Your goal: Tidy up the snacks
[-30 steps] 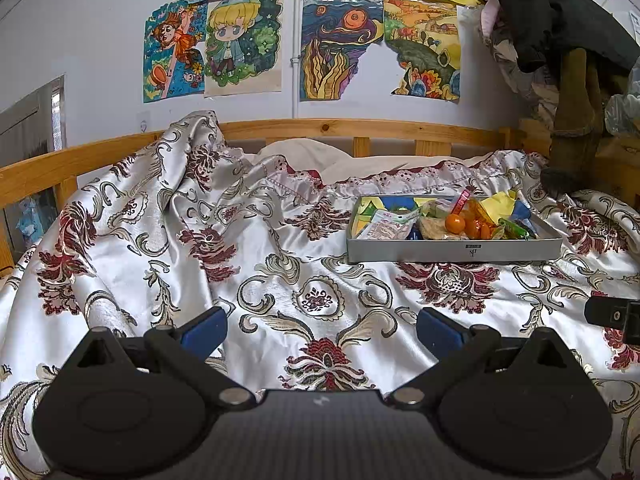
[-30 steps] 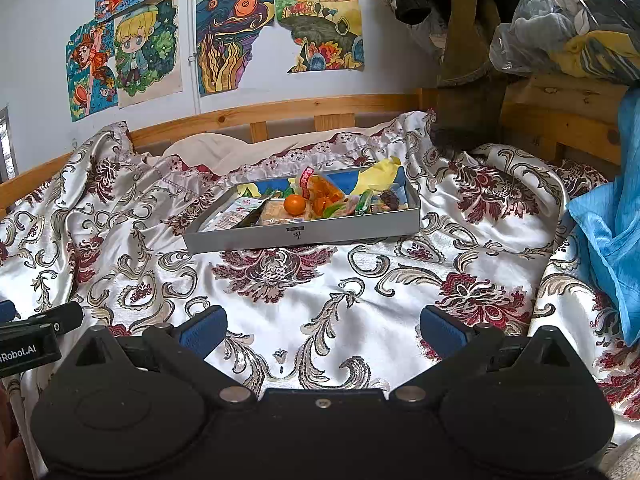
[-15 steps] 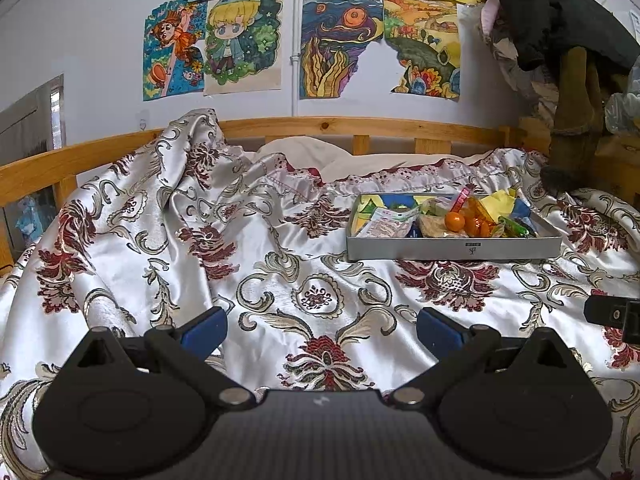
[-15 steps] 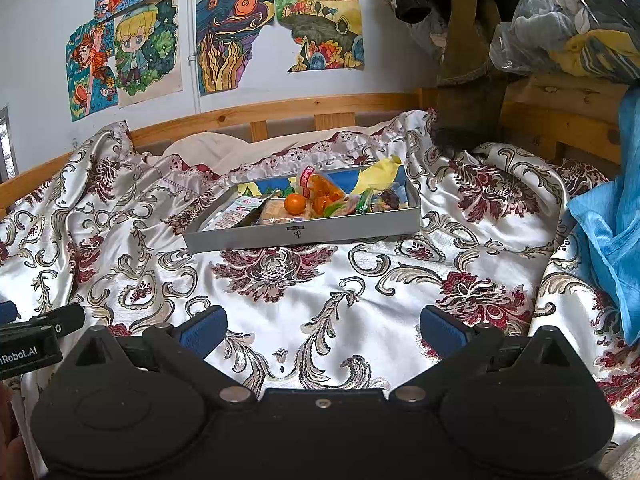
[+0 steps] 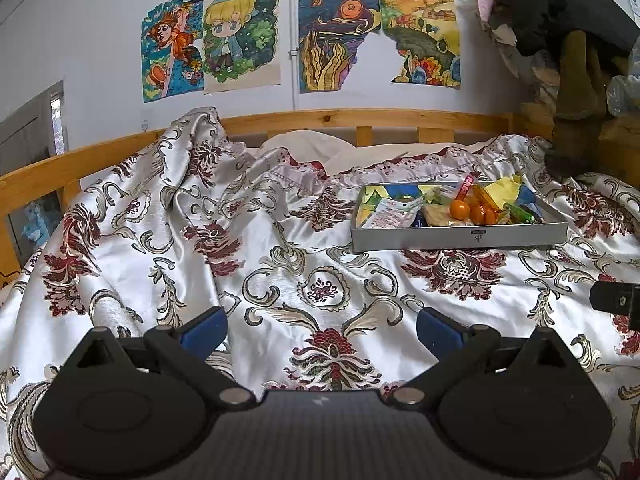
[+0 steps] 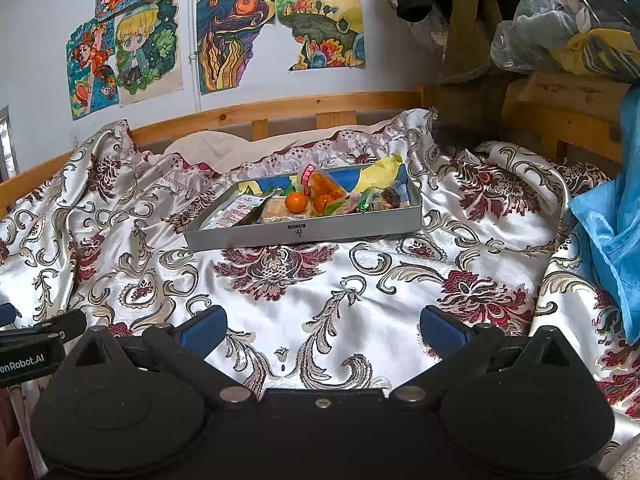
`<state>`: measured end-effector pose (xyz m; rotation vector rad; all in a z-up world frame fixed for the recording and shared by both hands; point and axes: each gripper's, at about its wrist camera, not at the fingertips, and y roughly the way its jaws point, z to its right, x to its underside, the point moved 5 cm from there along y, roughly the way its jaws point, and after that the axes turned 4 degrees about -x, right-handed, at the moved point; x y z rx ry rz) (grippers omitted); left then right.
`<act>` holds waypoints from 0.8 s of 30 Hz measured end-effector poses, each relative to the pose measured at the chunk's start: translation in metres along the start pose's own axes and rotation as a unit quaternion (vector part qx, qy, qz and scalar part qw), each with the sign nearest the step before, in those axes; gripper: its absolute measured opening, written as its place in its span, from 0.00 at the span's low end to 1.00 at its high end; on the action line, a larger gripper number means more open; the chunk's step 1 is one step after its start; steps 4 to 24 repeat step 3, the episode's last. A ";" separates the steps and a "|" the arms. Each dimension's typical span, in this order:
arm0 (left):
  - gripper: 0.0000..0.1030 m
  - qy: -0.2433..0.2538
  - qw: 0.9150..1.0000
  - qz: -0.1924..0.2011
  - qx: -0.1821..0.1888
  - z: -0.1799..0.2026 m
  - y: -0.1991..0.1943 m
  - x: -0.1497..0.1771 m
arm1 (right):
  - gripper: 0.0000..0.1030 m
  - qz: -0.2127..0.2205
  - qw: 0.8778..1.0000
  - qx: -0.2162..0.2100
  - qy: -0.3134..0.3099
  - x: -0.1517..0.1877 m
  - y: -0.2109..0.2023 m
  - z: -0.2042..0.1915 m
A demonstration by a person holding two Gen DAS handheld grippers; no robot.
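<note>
Left tool (image 5: 320, 326): held low over the bed, level, pointing toward the wall. Blue-padded fingers (image 5: 202, 328) spread wide; nothing between them, nothing touched. Only the patterned bedspread shows in the gap.

Right tool (image 6: 322, 326): same low, level pose, to the right of the left tool, whose black body edge shows at the left border of the right wrist view. Blue-padded fingers (image 6: 442, 328) spread wide, empty, clear of the fabric as far as can be seen.

Shallow grey rectangular cardboard tray (image 5: 460, 238) (image 6: 304, 232): rests on the bedspread well ahead of both tools, ahead and to the right in the left view, nearly straight ahead in the right view. Long side faces the tools.

Tray contents, loosely heaped:
- round orange fruit (image 6: 296, 202), near the middle;
- white printed snack packet (image 6: 236, 212), at the left end;
- yellow wrapper (image 6: 380, 170), at the back right;
- green-wrapped sweets (image 6: 366, 200), right of centre;
- other small wrapped pieces, too small to identify.

Silver satin bedspread with dark red floral and grey scroll pattern (image 5: 280, 272): rumpled, covers the bed.

Light wooden bed rail (image 5: 360, 118): runs behind the bedspread.

Coloured cartoon drawings (image 5: 240, 36): fixed to the white wall above the rail.

Blue cloth (image 6: 612, 232): at the right edge of the bed.
</note>
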<state>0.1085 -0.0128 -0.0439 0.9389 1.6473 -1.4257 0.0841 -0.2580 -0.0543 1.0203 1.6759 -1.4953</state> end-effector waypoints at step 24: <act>1.00 0.000 1.000 -0.004 0.001 -0.001 0.001 0.001 | 0.99 -0.001 1.000 0.000 0.000 0.000 0.000 0.000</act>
